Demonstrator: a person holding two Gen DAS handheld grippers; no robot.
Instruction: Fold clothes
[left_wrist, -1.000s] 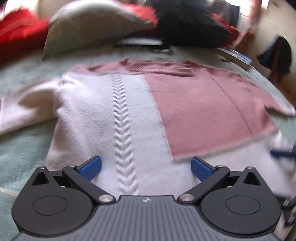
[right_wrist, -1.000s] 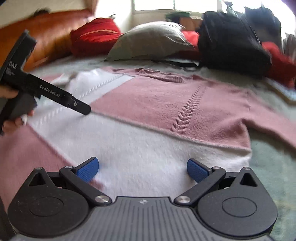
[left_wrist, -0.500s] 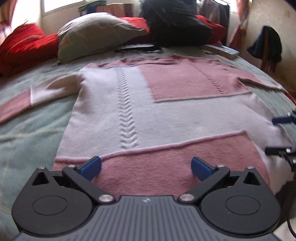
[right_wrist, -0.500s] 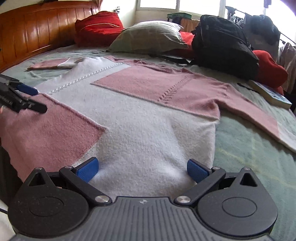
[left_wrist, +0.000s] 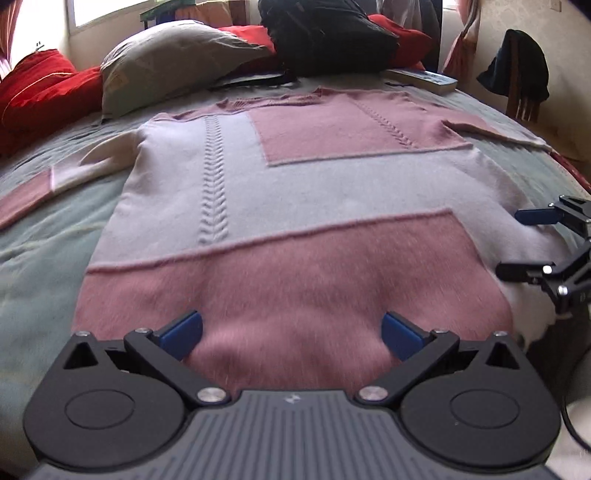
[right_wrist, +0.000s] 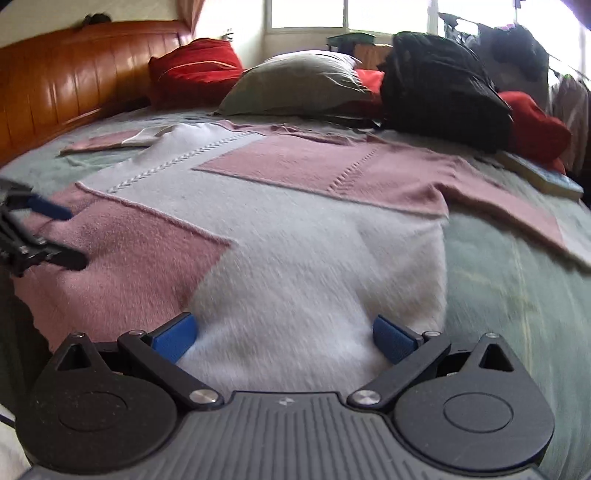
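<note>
A: What's the setting?

B: A bedroom. A bed (left_wrist: 40, 236) with a pale green cover, a wooden headboard (right_wrist: 66, 81) at ten o'clock in the right wrist view, a grey pillow (left_wrist: 177, 59), red cushions (left_wrist: 40, 92), a black backpack (right_wrist: 443, 92) and a book (right_wrist: 543, 177) along the far side.

A: And the garment?

B: A pink and white knitted sweater (left_wrist: 295, 192) lies flat on the bed, front up, hem toward the person, neckline toward twelve o'clock. The sleeves are spread out to nine and two o'clock. It looks laid out that way so the folds can start clean.

A: The tongs?

B: The left tongs (left_wrist: 291, 332) hang low over the pink hem band, jaws wide apart, gripping nothing. The right tongs (right_wrist: 282, 338) are equally wide over the white hem corner, also empty.

A: How are they held?

B: Both point forward along the sweater, side by side, nearly level with the bed. From the left wrist view the right tongs show at three o'clock, beside the sweater's edge. My guess: each is lined up to pinch a hem corner and carry it toward the neckline.
</note>
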